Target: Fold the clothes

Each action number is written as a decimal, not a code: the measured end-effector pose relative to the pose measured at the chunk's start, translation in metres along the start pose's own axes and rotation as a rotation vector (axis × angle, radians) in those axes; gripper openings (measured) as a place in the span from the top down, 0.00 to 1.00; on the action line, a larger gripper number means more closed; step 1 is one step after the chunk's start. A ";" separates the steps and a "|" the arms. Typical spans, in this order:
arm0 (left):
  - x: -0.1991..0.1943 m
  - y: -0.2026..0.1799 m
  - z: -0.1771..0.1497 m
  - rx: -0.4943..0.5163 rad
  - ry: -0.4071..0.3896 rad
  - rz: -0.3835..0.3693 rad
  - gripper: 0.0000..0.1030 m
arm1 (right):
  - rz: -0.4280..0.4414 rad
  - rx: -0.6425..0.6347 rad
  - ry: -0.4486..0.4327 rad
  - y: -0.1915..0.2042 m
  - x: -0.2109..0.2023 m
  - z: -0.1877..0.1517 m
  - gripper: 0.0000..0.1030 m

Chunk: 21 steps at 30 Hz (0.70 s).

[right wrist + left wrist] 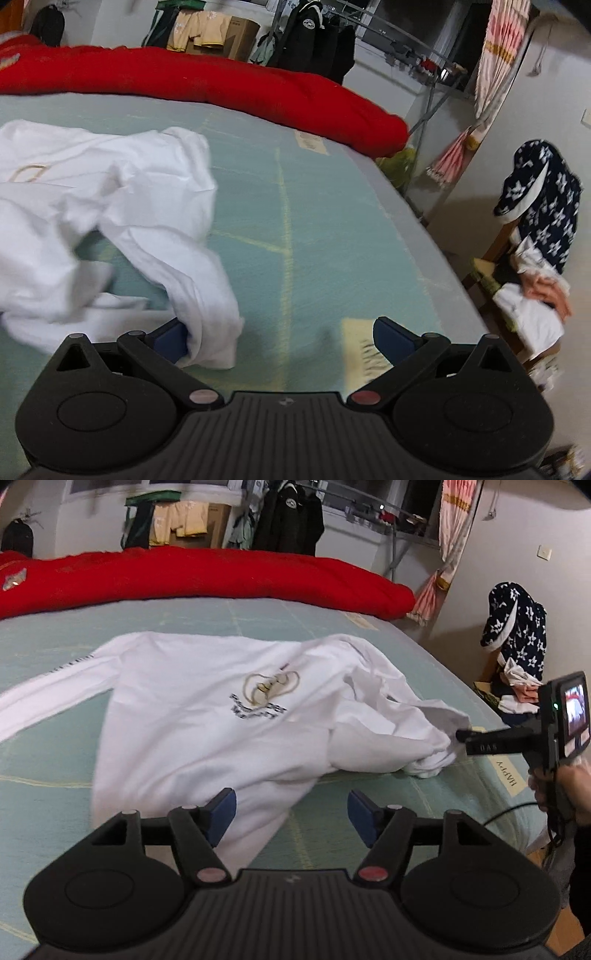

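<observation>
A white long-sleeved shirt (207,731) with a gold and black logo lies spread on the teal bed sheet (44,768). One sleeve stretches out to the left; the other is crumpled at the right. My left gripper (291,810) is open, hovering just above the shirt's near hem with nothing between its blue pads. My right gripper (280,339) is open wide. The bunched sleeve end (210,325) rests against its left finger (170,338), ungripped. In the left wrist view the right gripper (460,735) touches that crumpled sleeve (428,753).
A red quilt (207,576) runs along the bed's far side. The bed edge (443,266) curves away on the right. Beyond it stands a chair (498,243) draped with a navy star-patterned garment and piled clothes. Hanging clothes and a striped curtain (498,55) line the back wall.
</observation>
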State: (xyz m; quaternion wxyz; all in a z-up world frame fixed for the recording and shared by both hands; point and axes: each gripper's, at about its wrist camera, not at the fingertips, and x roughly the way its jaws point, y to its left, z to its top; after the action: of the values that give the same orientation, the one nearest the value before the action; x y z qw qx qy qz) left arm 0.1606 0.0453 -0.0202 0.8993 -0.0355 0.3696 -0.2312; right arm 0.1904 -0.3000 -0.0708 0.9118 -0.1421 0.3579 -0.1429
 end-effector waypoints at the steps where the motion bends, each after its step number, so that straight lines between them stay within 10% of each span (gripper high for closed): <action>1: 0.003 -0.002 0.000 -0.004 0.003 -0.009 0.35 | -0.008 0.004 0.001 -0.004 0.001 0.001 0.00; 10: 0.015 0.000 -0.001 -0.017 0.028 0.006 0.35 | 0.218 0.125 0.125 0.000 0.023 -0.017 0.00; 21: 0.018 0.004 -0.001 -0.030 0.028 0.000 0.35 | -0.252 -0.079 0.014 -0.035 0.033 0.009 0.00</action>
State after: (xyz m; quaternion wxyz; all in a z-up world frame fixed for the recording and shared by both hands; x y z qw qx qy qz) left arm 0.1723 0.0411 -0.0331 0.8933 -0.0458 0.3857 -0.2261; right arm 0.2144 -0.3432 -0.0716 0.8777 -0.2205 0.3490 -0.2432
